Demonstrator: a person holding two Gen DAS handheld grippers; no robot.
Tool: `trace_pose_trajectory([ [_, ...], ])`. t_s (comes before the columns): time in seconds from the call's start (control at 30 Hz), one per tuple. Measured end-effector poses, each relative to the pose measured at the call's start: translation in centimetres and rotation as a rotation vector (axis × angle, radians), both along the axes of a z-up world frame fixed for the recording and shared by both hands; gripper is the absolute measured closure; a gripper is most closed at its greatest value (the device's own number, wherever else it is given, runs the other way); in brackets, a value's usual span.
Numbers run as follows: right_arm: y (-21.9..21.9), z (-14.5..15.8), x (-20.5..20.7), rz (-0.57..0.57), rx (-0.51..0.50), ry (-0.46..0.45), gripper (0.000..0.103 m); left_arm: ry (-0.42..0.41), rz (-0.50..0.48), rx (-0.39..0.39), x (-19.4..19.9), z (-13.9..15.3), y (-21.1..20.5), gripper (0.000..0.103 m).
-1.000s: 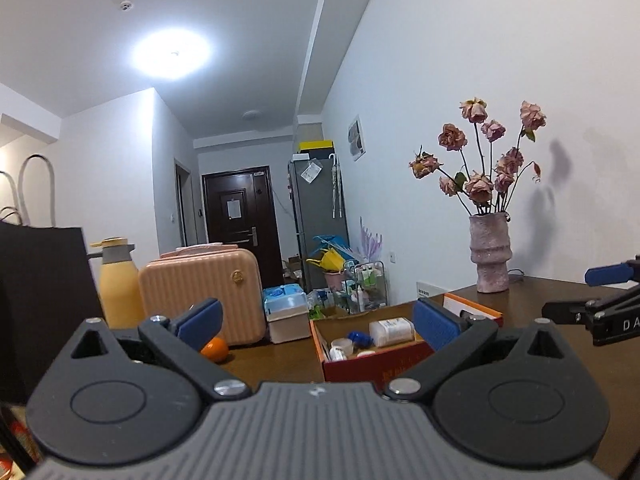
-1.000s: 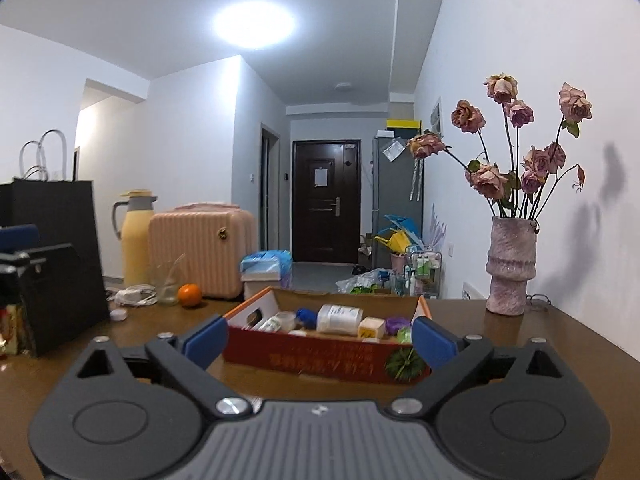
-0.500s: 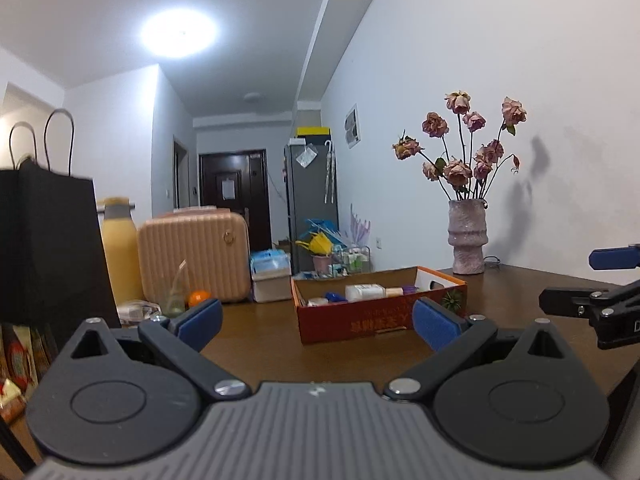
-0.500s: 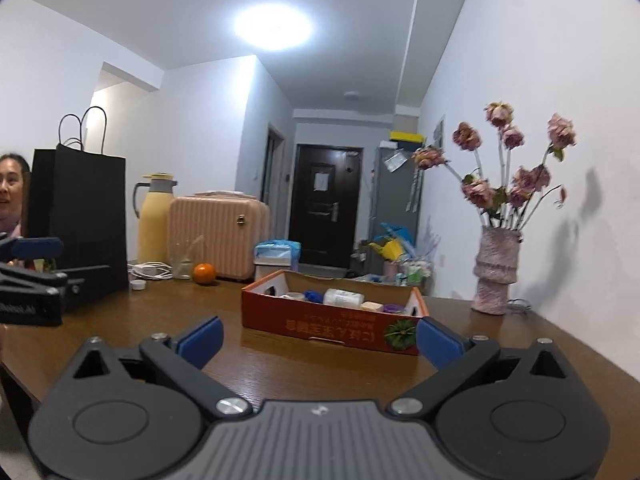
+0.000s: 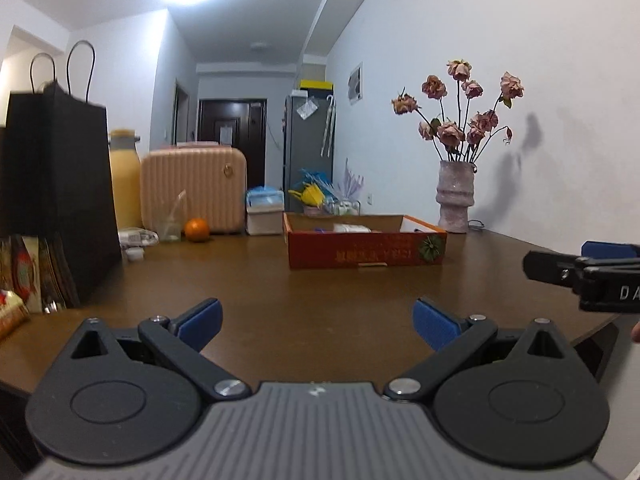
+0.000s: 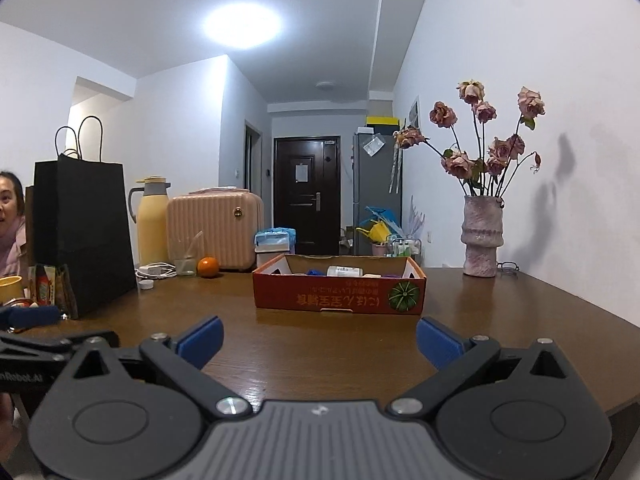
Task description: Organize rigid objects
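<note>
A red cardboard box [image 5: 366,254] [image 6: 339,294] stands on the brown table [image 5: 256,280], well ahead of both grippers. It holds several small objects, among them a white bottle [image 6: 345,271] and something blue [image 6: 314,272]. My left gripper [image 5: 317,323] is open and empty, low over the table's near part. My right gripper [image 6: 319,344] is open and empty, also over the near part. The right gripper shows at the right edge of the left wrist view [image 5: 584,268]. The left gripper shows at the left edge of the right wrist view [image 6: 32,332].
A black paper bag [image 6: 82,236], a yellow thermos [image 6: 151,222], a pink case [image 6: 216,232], a glass [image 6: 185,258] and an orange [image 6: 208,267] stand at the left and back. A vase of dried roses [image 6: 481,240] stands back right. A person's face [image 6: 10,208] shows far left.
Both grippers have drawn back from the red box, which now looks smaller and farther away. More bare table shows in front of them. Both stay open.
</note>
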State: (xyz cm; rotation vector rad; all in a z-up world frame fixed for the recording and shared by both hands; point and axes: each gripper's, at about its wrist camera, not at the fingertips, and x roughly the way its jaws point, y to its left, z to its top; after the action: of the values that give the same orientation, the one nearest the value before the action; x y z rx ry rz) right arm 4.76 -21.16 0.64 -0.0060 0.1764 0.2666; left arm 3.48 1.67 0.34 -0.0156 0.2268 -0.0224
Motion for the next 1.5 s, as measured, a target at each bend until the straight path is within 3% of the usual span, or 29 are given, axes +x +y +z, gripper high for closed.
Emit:
trace_pose_trajectory([
  [0.27, 0.8, -0.3, -0.5, -0.008, -0.006, -0.001, 0.0, -0.012, -0.012, -0.001, -0.3, -0.3, 0.4, 0.0],
  [0.8, 0.3, 0.1, -0.9, -0.036, 0.005, -0.021, 0.0, -0.151, -0.013, 0.052, -1.4, 1.2, -0.6, 0.0],
  [1.5, 0.2, -0.1, -1.0, -0.045, 0.01, -0.015, 0.0, -0.175, -0.043, 0.058, -1.6, 1.2, -0.7, 0.0],
])
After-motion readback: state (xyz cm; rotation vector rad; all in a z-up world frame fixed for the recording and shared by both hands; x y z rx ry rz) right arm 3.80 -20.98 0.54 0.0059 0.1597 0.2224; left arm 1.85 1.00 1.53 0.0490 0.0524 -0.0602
